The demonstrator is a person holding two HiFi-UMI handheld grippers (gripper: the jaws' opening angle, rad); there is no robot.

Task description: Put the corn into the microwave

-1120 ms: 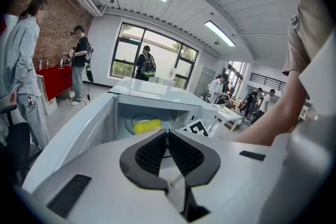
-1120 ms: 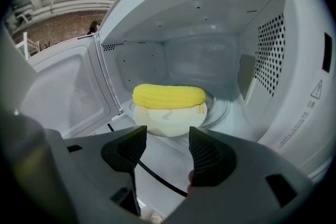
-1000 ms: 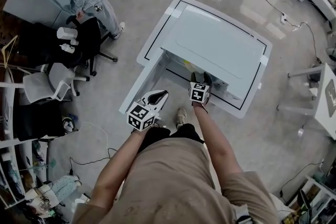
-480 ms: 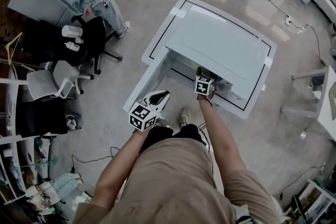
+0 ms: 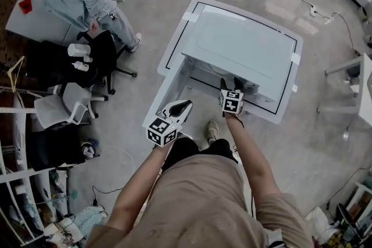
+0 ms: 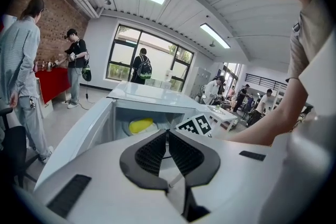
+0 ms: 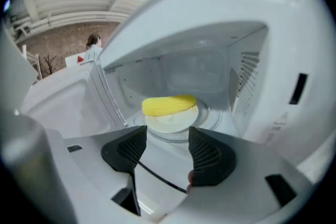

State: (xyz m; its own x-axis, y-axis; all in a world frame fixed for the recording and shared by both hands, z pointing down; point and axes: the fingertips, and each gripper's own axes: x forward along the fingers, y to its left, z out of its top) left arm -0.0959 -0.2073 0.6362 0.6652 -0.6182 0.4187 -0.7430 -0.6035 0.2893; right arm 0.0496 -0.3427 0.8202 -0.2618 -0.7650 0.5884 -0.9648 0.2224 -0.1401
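In the microwave (image 7: 252, 60) lies corn (image 7: 169, 104); right gripper (image 7: 167, 136) outstretched, jaws apart; left gripper (image 6: 168, 134) closed.

The microwave (image 5: 244, 46) had a smooth, glossy white shell, the corn (image 7: 169, 104) looked matt and faintly ridged on a shiny white plate (image 7: 170, 120), the right gripper (image 7: 167, 139) showed smooth white plastic with black ribbed pads (image 7: 210, 155), the floor (image 5: 325, 142) was polished and reflective, and the brick wall (image 6: 50, 23) rough.
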